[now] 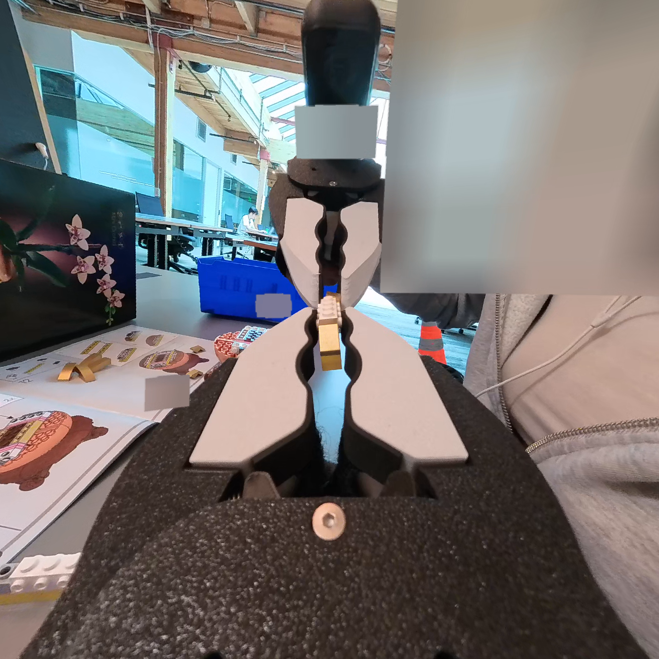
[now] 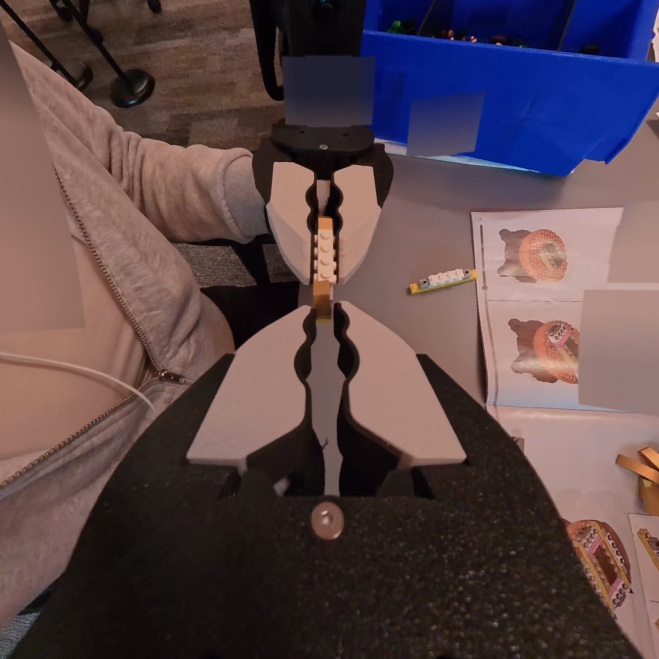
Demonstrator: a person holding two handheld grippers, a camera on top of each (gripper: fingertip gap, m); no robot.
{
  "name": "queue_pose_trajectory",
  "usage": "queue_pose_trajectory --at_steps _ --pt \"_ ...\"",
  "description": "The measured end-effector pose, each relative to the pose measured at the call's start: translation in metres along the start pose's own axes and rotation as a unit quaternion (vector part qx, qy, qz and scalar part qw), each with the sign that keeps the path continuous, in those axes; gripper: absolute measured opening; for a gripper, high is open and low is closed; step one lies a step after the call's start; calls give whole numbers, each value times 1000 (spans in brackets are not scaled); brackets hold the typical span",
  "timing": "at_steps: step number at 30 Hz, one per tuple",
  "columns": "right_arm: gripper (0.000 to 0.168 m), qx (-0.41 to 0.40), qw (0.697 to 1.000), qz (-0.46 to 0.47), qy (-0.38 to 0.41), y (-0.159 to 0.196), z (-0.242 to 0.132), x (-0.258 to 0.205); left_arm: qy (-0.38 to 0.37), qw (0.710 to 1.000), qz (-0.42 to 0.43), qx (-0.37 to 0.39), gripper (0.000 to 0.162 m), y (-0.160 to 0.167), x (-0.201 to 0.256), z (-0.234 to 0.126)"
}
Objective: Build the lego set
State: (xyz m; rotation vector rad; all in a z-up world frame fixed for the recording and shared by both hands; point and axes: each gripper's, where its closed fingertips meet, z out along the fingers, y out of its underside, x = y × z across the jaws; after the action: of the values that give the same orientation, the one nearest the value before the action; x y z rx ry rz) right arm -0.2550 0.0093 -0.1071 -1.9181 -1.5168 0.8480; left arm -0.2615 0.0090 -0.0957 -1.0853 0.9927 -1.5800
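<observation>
Claws meeting tip to tip above the worktop edge, both pinching one small brick assembly. Left claw (image 1: 328, 315) grips the assembly (image 1: 328, 330), a white studded plate with a gold brick fixed to it; the gold end projects back between the left claw's grey fingers (image 1: 271, 385). Right claw (image 1: 330, 281) faces it from above in the left wrist view, its tips closed on the far end of the same piece. In the right wrist view the right claw (image 2: 323, 310) nips the gold end of the assembly (image 2: 324, 264), while the white studded length lies between the opposing left claw's tips (image 2: 322, 249). Grey worktop (image 2: 428, 221) carries an open instruction booklet (image 2: 527, 306), a second short sub-build of white bricks on a yellow plate (image 2: 443, 280), and loose gold pieces (image 1: 83, 369). Partly built round orange model (image 1: 237, 342) sits beyond the booklet. Blue bin (image 2: 517, 107) stands at the worktop's far side; a dark box printed with orchids (image 1: 67, 256) stands to the left. Person in a grey zip hoodie (image 2: 117, 228) sits close behind the claws.
</observation>
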Motion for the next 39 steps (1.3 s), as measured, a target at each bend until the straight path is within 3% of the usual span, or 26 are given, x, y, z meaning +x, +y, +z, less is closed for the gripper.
queue_pose_trajectory --at_steps 16,18,20,22,23,25,26,29,32,39 --pt "23 15 1000 -3 -1 0 -2 0 2 1000 -11 9 11 -4 0 1" --pt "41 33 999 -13 20 -2 -7 3 -1 1000 -17 10 11 -6 -2 1" --pt "74 70 995 -36 66 -5 -16 12 -3 1000 -28 10 11 -10 -4 1" --pt "96 160 978 -80 109 -17 -33 16 -2 999 -36 5 11 -16 -5 4" --pt "98 214 962 -109 129 -24 -44 16 0 999 -44 2 11 -20 -7 6" --pt "96 298 921 -179 176 -34 -66 15 5 998 -62 -6 11 -27 -10 11" --pt "87 322 899 -219 202 -36 -75 13 8 997 -72 -10 11 -31 -12 14" --pt "60 298 835 -368 281 -35 -83 9 27 994 -108 -13 11 -43 -14 23" --pt "58 224 816 -453 282 -35 -75 9 41 990 -137 -1 11 -54 -16 32" --pt "49 191 785 -524 271 -47 -73 23 49 993 -111 6 11 -63 -23 47"
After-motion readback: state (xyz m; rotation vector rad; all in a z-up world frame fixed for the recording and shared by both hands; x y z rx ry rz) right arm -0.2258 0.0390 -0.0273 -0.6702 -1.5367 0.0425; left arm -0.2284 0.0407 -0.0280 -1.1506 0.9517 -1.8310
